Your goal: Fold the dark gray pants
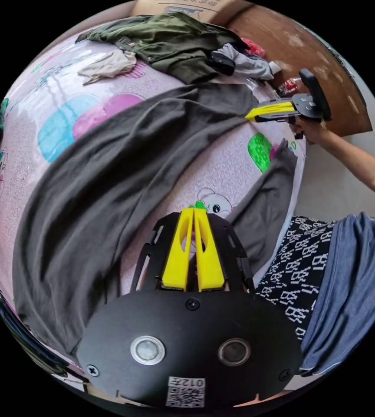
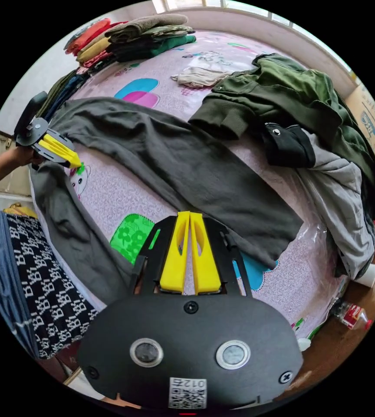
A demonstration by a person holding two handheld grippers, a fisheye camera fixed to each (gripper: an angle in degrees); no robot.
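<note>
— Both pairs of fingers look pressed together to me. See the left gripper (image 1: pixel 193 213)? Its yellow jaws meet at the tips, nothing between them, over the bare sheet (image 1: pixel 222 173).

— And the pants (image 1: pixel 109 173)?

— Spread on the bed, legs apart in a V. That left gripper sits in the gap between the two legs, near the crotch end, touching neither as far as I can make out. One leg runs long across the sheet; the other lies along the bed's edge, by the person's patterned trousers (image 1: pixel 300 269).

— The right gripper (image 2: pixel 189 215)?

— Jaws together too, empty. From its own camera it sits between the two leg ends, the hem of the long leg just beside its tips. In the left gripper view that right gripper lies at the long leg's hem, though I cannot tell whether it touches the cloth.

— What else is on the bed?

— A green jacket (image 2: pixel 291 95) heaped beyond the pants, a small beige cloth (image 2: pixel 198 76), and folded clothes (image 2: pixel 131 37) stacked at the far end.
</note>
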